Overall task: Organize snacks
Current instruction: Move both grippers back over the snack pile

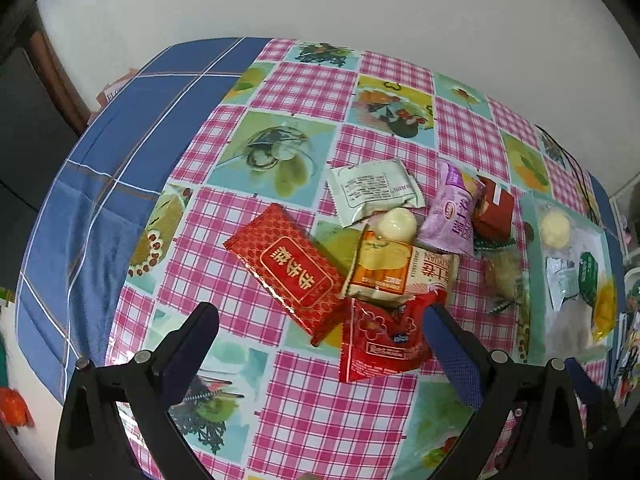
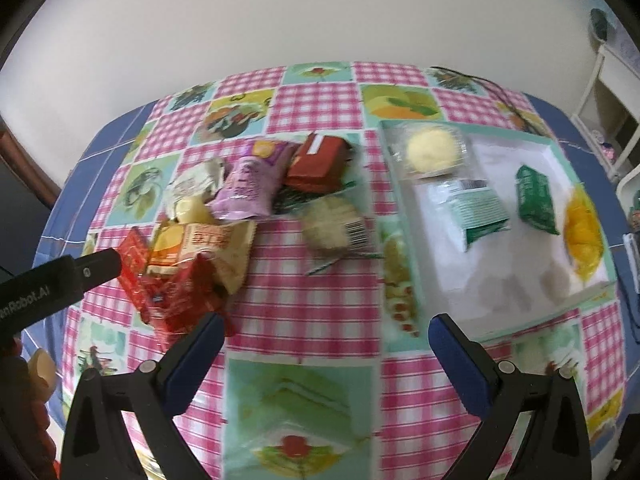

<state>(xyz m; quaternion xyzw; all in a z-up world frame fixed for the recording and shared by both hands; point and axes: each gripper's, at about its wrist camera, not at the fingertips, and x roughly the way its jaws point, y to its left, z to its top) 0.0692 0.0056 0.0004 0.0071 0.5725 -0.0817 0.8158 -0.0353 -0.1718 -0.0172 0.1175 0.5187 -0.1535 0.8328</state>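
Snack pile [image 1: 384, 248] lies beside tray [image 2: 400, 208]; left gripper [image 1: 320, 320] and right gripper [image 2: 326, 330] jaws both spread apart

Plain white wall [image 1: 320, 0] behind table's pink-checked tablecloth [image 2: 304, 288]; white shelf [image 2: 612, 92] rightward.

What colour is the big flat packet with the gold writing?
Red, with gold writing: the flat packet shows best in the left wrist view.

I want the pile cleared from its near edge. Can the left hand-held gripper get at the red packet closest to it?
Probably yes: the left hand-held gripper is open, and the red packet lies on top at the pile's near edge, uncovered.
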